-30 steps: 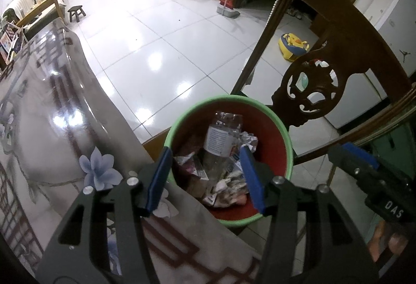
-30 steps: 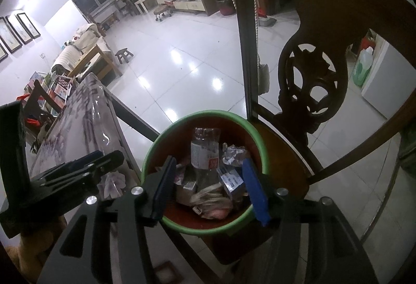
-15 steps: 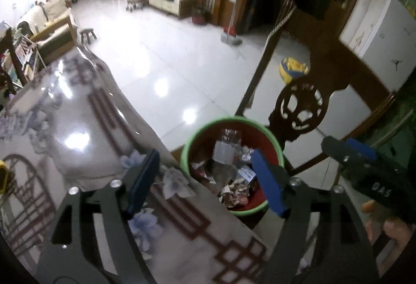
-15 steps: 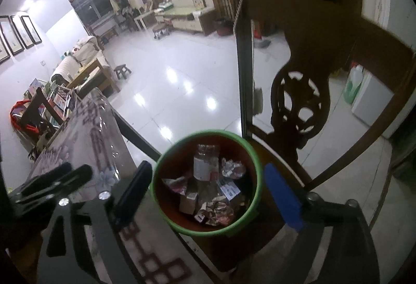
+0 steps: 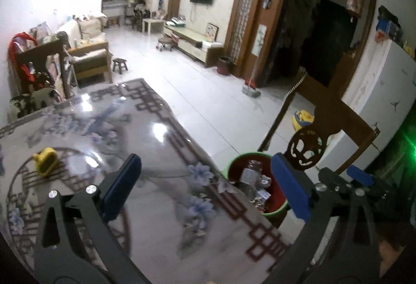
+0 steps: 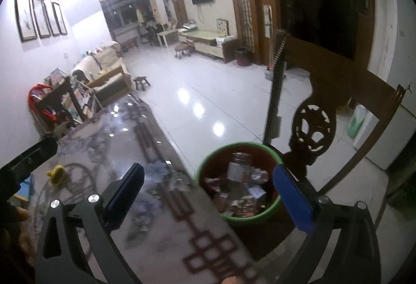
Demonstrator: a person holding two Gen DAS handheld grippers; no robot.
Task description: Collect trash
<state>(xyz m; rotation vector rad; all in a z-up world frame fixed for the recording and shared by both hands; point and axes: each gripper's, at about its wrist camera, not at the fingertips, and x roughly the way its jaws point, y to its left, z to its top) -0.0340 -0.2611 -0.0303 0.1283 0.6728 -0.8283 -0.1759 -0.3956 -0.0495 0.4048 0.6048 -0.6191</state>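
A red bin with a green rim (image 5: 235, 161) (image 6: 208, 161) stands on a wooden chair seat beside the table; it holds a plastic bottle (image 6: 238, 167) and several wrappers. My left gripper (image 5: 208, 185) is open and empty above the table's edge, left of the bin. My right gripper (image 6: 208, 193) is open and empty, above and in front of the bin. The right gripper also shows at the right of the left wrist view (image 5: 345, 180). A small yellow object (image 5: 45, 160) (image 6: 57, 173) lies on the table to the left.
The glossy table (image 5: 161, 143) has a floral and lattice pattern. A carved wooden chair back (image 6: 314, 125) rises behind the bin. A white fridge (image 5: 384, 91) stands to the right. Tiled floor (image 6: 197, 91) stretches behind, with a sofa and stool far off.
Both grippers have pulled back and up from the bin and opened wider. More of the table and the yellow object have come into view.
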